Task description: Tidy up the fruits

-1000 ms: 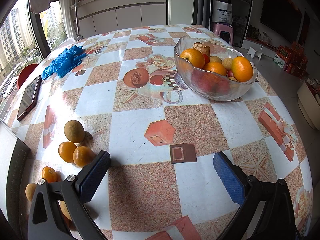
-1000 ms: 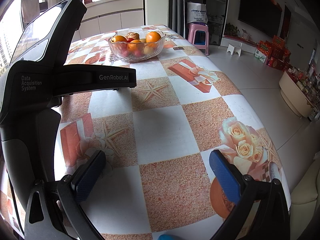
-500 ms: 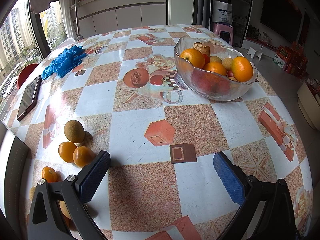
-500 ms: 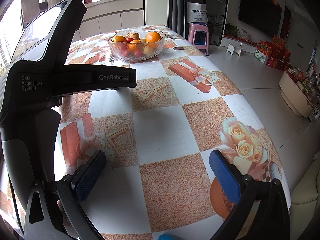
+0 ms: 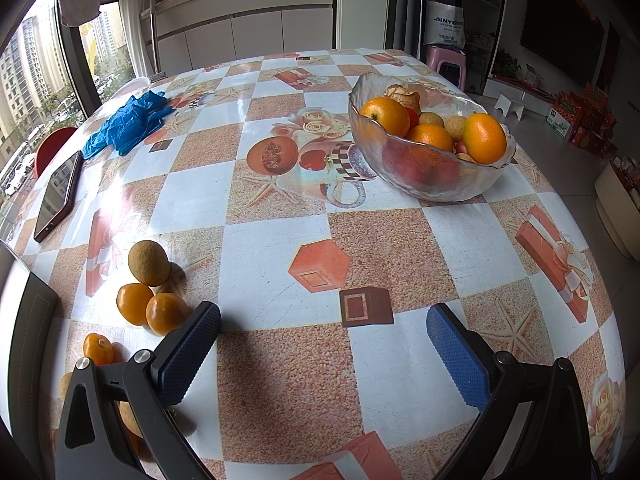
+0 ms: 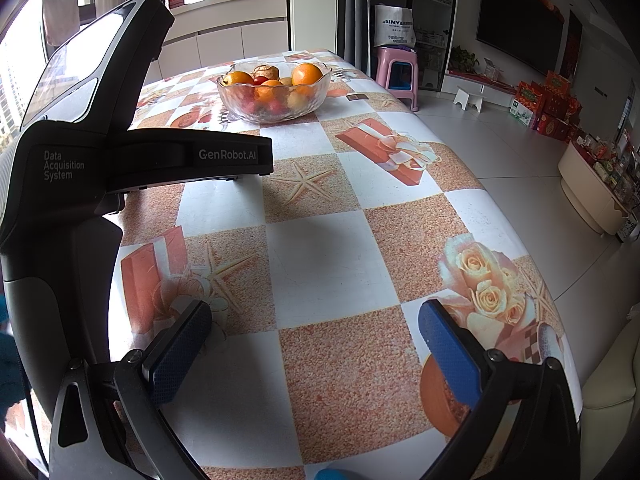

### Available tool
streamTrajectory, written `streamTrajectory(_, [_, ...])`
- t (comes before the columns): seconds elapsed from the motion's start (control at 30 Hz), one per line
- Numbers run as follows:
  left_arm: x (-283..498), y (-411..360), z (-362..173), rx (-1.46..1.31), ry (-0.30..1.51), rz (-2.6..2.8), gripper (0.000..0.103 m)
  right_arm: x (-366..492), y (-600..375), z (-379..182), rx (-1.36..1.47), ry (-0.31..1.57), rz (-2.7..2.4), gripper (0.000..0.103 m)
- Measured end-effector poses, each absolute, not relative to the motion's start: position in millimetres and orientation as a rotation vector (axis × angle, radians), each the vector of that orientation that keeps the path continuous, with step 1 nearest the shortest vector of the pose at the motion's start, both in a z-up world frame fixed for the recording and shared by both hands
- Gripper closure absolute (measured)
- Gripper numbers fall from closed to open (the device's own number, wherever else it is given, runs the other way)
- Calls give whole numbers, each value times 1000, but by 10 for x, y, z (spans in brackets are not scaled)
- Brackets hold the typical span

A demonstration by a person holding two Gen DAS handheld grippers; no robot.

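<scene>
**Both my grippers hover open over a patterned table, fruit loose on one side and a full bowl on the other**

My left gripper point(image 5: 322, 340) hangs just above the table point(image 5: 280, 380), its two blue-padded fingers spread wide with nothing between them. My right gripper point(image 6: 314, 344) is the same: fingers wide apart, empty, above the table's near right edge. In the right wrist view, the black body of my left gripper fills the left side.

The table wears a glossy cloth of white and speckled orange squares, printed with roses, starfish, gift boxes and fruit. Daylight glares off it toward the left.

Loose fruit point(image 5: 149, 304) lies near my left finger: a brown round fruit point(image 5: 148, 263), two small oranges point(image 5: 152, 311) touching each other just below it, and one smaller orange fruit point(image 5: 97, 348) nearer me. More fruit is partly hidden behind the finger.

Well apart, at the far right, stands a clear glass bowl point(image 5: 432, 176) heaped with oranges and other fruit.

At the far left lie a crumpled blue glove point(image 5: 126, 124) and a dark tablet point(image 5: 58, 196).

Beyond are white cabinets point(image 5: 240, 36), a tall window point(image 5: 28, 76) showing apartment blocks, a pink stool point(image 6: 396, 70), a dark wall screen point(image 6: 516, 28) and red boxes point(image 6: 548, 104) on a pale tiled floor.
</scene>
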State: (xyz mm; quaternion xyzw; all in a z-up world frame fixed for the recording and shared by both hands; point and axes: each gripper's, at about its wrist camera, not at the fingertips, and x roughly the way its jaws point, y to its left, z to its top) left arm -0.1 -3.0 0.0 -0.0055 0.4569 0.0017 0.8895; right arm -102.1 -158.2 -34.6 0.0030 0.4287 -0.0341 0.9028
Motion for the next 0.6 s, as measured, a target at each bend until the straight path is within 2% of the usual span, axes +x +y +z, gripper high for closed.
streamTrajectory(0.6, [-33,-18,26,7,950,-32,0,-1021,-1580,-346,6,886,-69,0])
